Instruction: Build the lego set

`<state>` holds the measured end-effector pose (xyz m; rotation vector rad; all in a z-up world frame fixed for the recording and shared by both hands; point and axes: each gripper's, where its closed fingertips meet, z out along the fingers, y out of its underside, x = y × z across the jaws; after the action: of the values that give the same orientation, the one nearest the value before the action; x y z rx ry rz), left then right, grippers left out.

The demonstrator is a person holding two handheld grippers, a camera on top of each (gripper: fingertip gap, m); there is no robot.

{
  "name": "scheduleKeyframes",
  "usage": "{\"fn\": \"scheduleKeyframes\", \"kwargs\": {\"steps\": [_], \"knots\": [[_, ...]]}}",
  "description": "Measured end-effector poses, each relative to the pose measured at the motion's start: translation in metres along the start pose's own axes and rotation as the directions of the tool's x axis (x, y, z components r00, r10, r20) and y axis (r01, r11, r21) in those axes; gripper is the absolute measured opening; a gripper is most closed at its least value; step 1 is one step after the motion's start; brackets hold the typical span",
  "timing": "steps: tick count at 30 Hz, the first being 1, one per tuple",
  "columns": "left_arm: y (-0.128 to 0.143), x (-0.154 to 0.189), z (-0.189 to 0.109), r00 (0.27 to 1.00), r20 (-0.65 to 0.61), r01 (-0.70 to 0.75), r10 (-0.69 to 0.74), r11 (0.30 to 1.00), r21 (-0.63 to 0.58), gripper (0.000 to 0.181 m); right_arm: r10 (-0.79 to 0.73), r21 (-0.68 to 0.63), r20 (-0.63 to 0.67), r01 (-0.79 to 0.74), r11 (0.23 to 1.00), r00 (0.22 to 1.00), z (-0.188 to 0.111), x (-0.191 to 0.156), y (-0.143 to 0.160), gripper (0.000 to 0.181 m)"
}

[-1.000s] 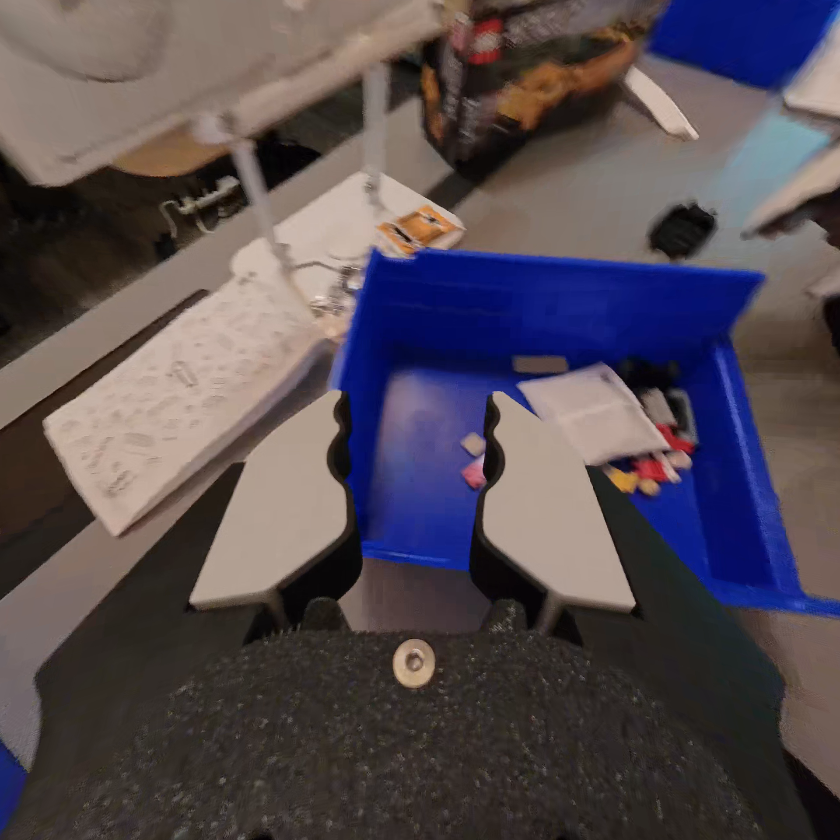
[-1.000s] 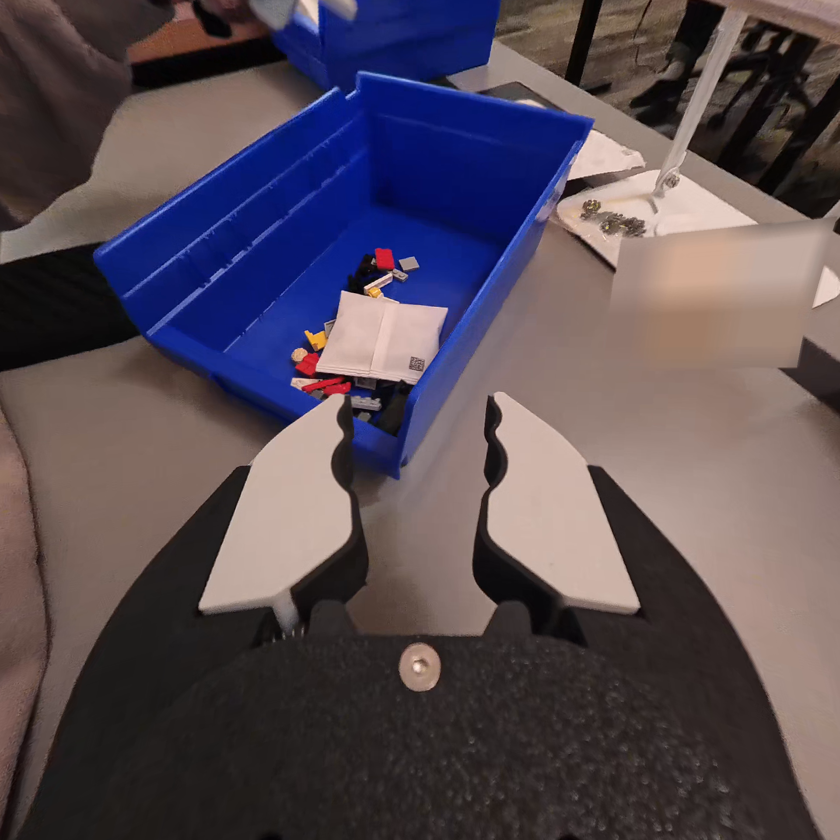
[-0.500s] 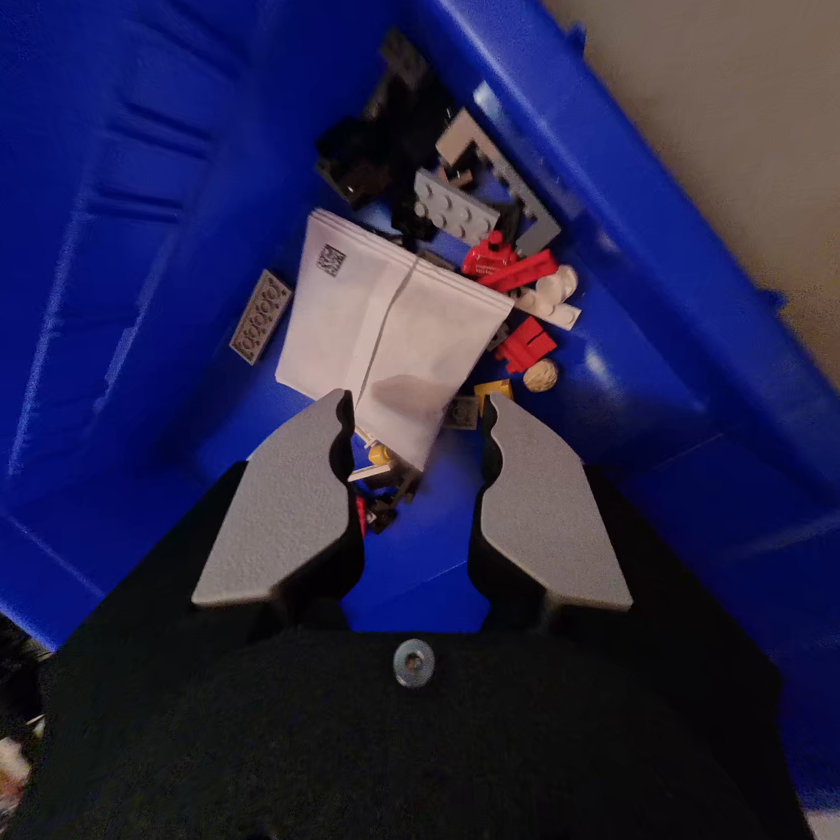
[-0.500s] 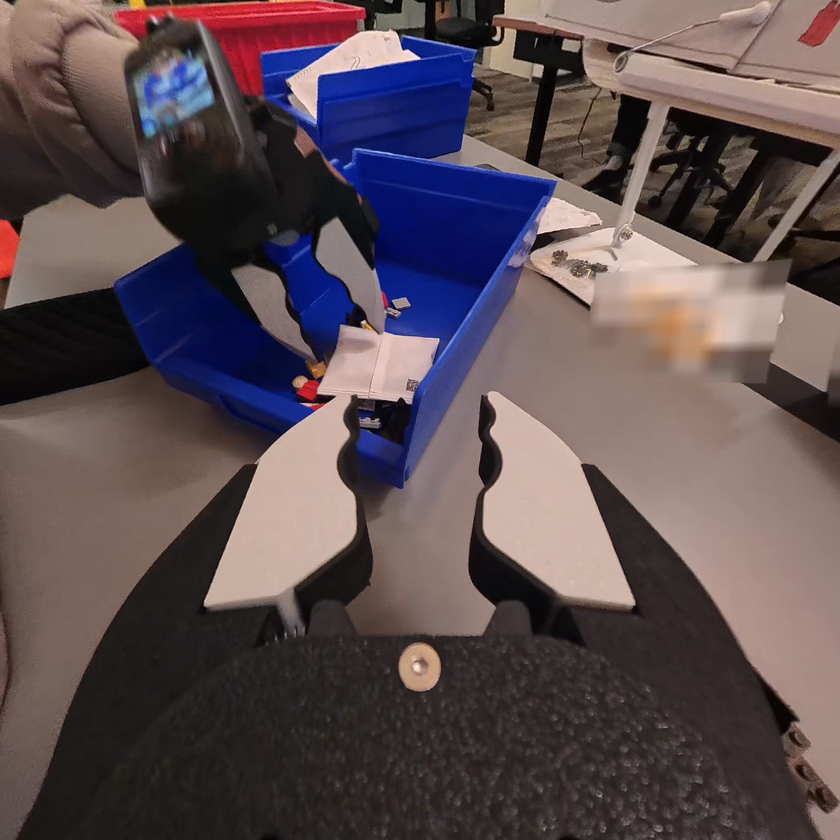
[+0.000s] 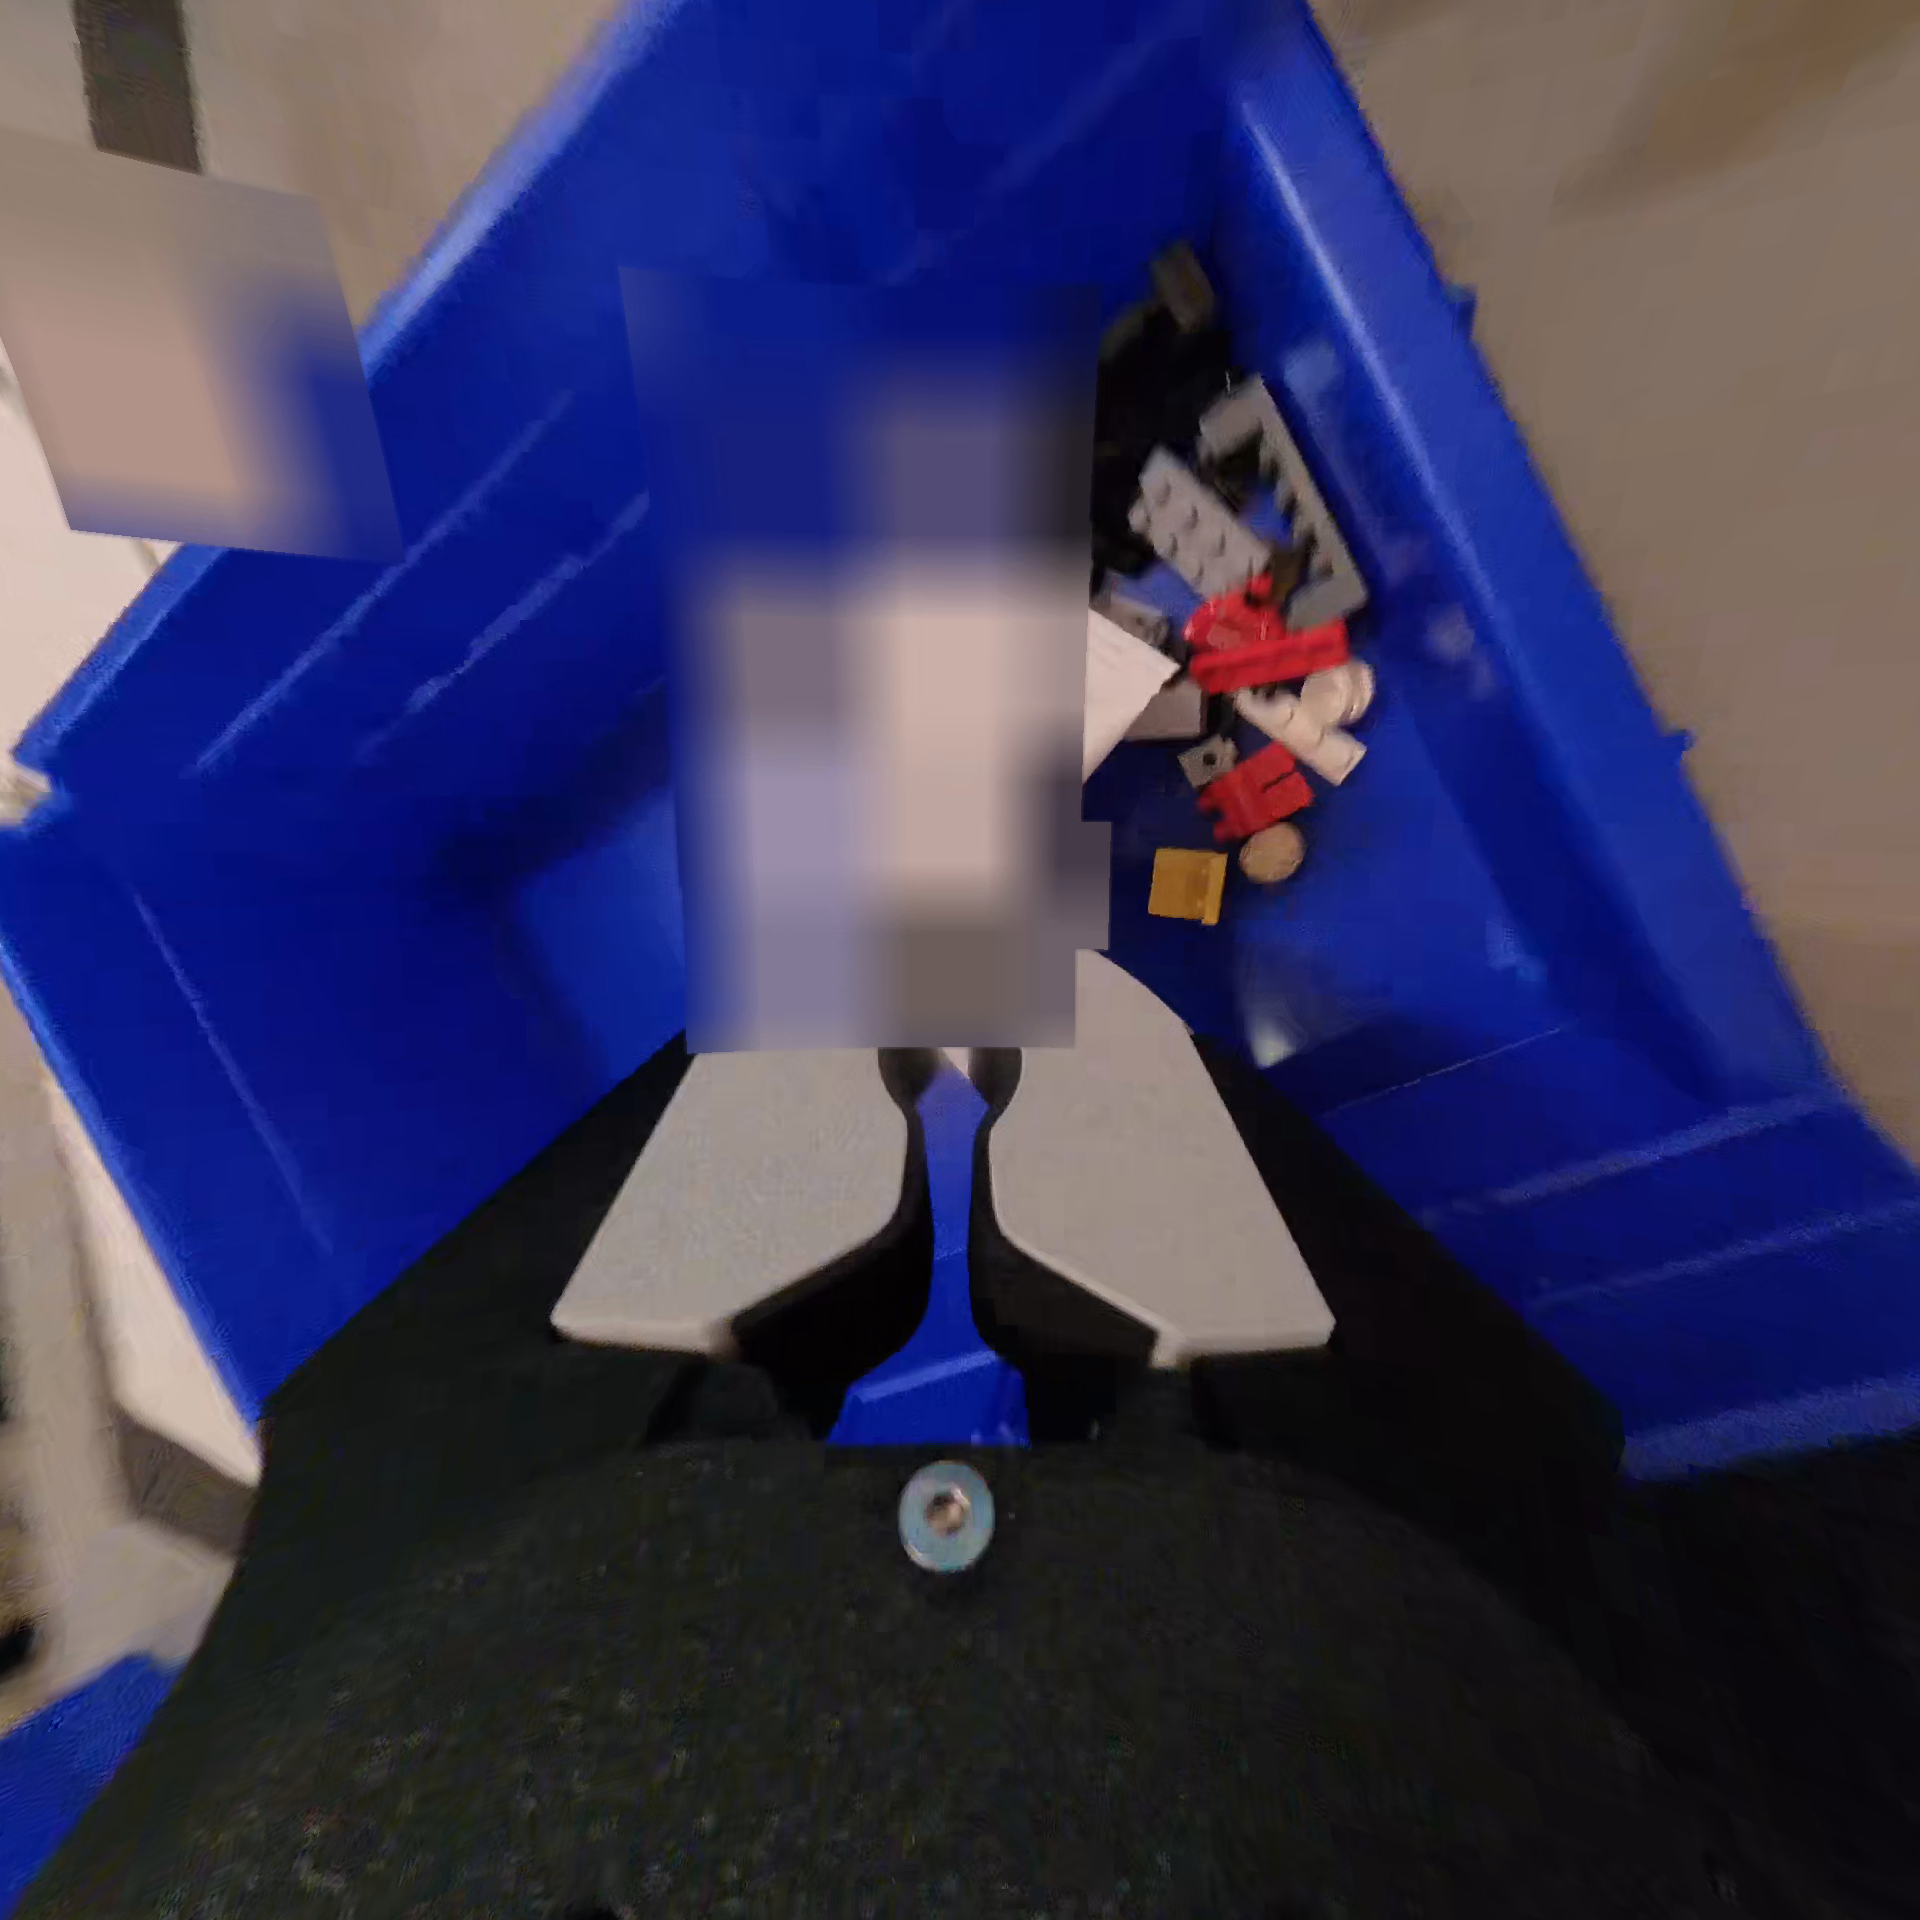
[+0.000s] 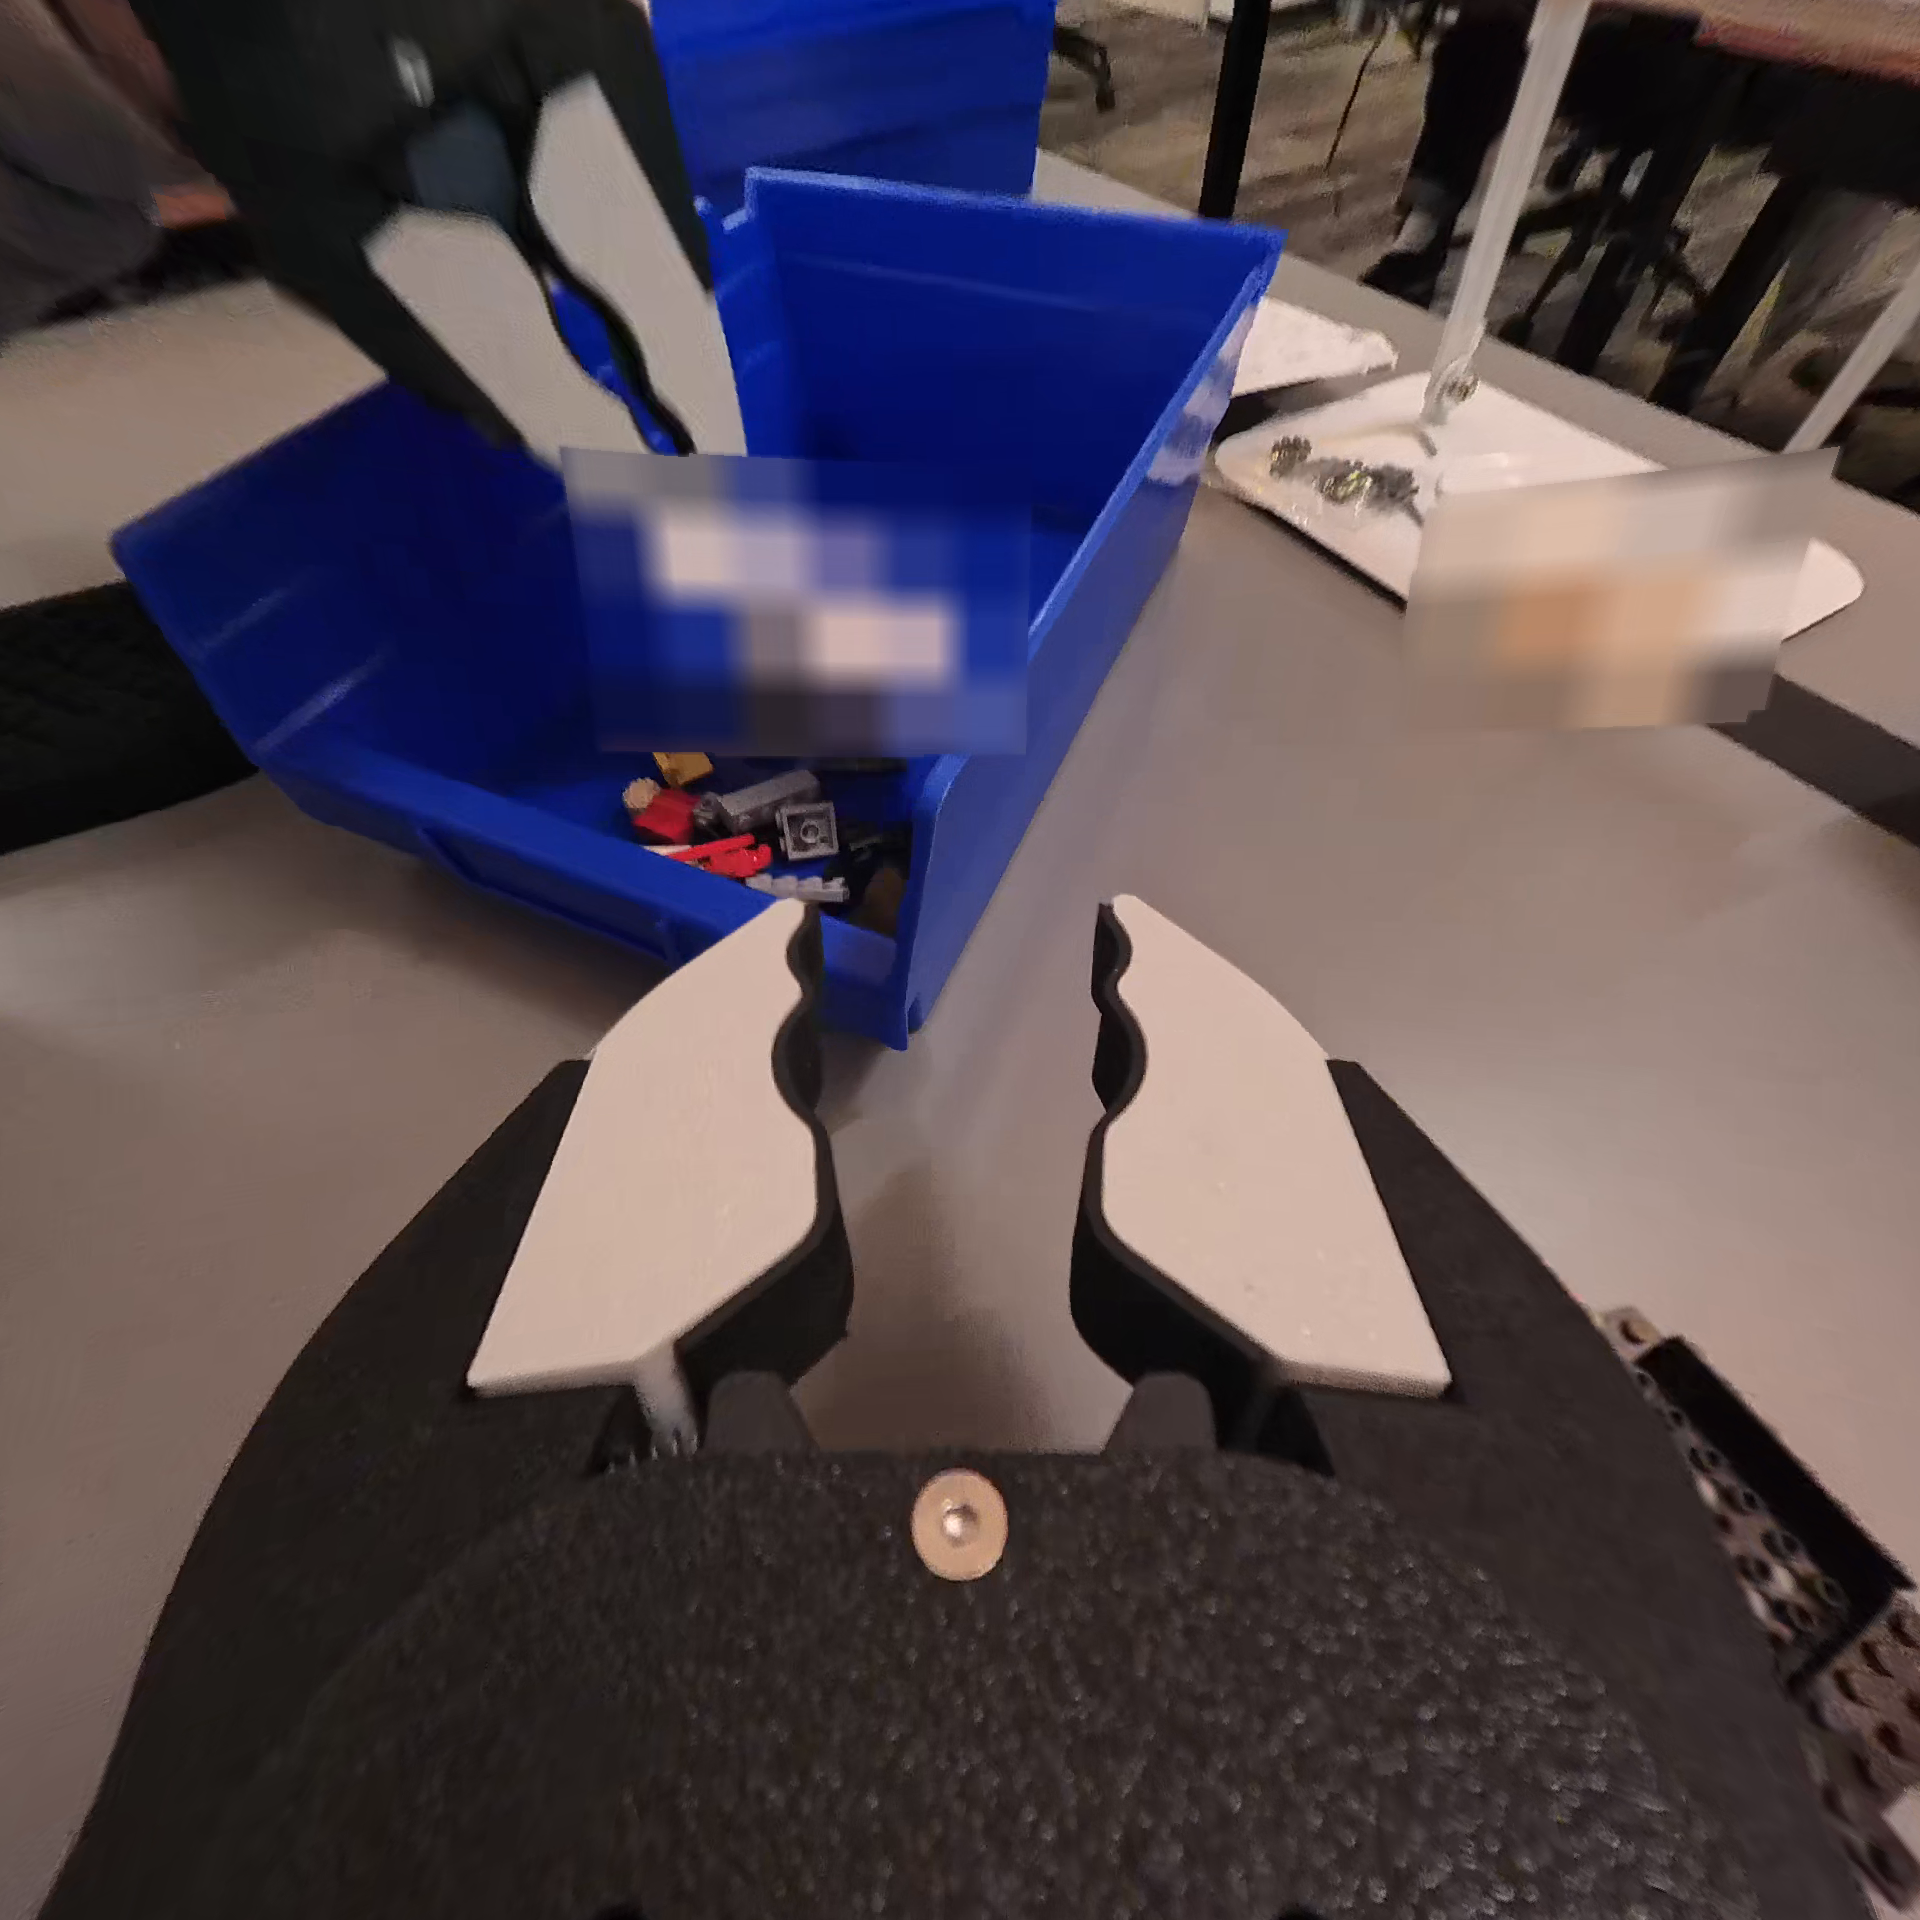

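Two hand-held grippers work at a blue bin (image 6: pixel 987 343) on a grey table (image 6: pixel 1351 935), where the loose Lego pieces (image 5: pixel 1257 665) lie heaped in one corner against the bin's side wall. Among them are a grey studded plate (image 5: pixel 1195 520), red pieces (image 5: pixel 1262 639), a yellow piece (image 5: pixel 1184 883) and a small tan round one (image 5: pixel 1270 854).

The left gripper (image 5: pixel 948 1070) points down into the bin, its two fingers drawn close with only a thin slit of blue floor showing between them. Its tips are covered, so whether they pinch anything cannot be told. A corner of white paper (image 5: pixel 1122 675) shows just beside the heap.

The right gripper (image 6: pixel 951 914) is held over the bare table just outside the bin's near corner, jaws wide apart with nothing between them.

A second blue bin (image 6: pixel 862 73) stands behind the first. To the right lies a white sheet with small metal parts (image 6: pixel 1340 478) on it (too blurred to tell what kind), and a dark studded block (image 6: pixel 1787 1507) sits at the lower right edge of the right wrist view.
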<state>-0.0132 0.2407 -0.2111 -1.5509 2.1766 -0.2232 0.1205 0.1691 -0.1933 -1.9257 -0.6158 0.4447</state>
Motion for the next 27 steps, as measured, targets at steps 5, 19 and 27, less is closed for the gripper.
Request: {"fn": "scheduleKeyframes", "kwargs": {"steps": [5, 19, 27], "knots": [[-0.039, 0.003, -0.052, 0.717, -0.527, 0.631, -0.457, 0.747, 0.210, 0.001, 0.018, -0.051, -0.036, -0.019, 0.998, 0.999, 0.022, -0.001, 0.007, 0.052], [-0.014, 0.006, -0.120, 0.615, -0.644, 0.779, -0.455, 0.479, 0.405, 0.000, -0.166, -0.065, 0.028, 0.168, 0.984, 0.986, 0.069, -0.017, -0.016, 0.008], [0.005, 0.002, -0.174, 0.682, -0.534, 0.714, -0.500, 0.295, 0.635, 0.000, -0.217, -0.048, 0.121, 0.224, 0.973, 0.969, 0.149, -0.040, -0.051, 0.005]]}}
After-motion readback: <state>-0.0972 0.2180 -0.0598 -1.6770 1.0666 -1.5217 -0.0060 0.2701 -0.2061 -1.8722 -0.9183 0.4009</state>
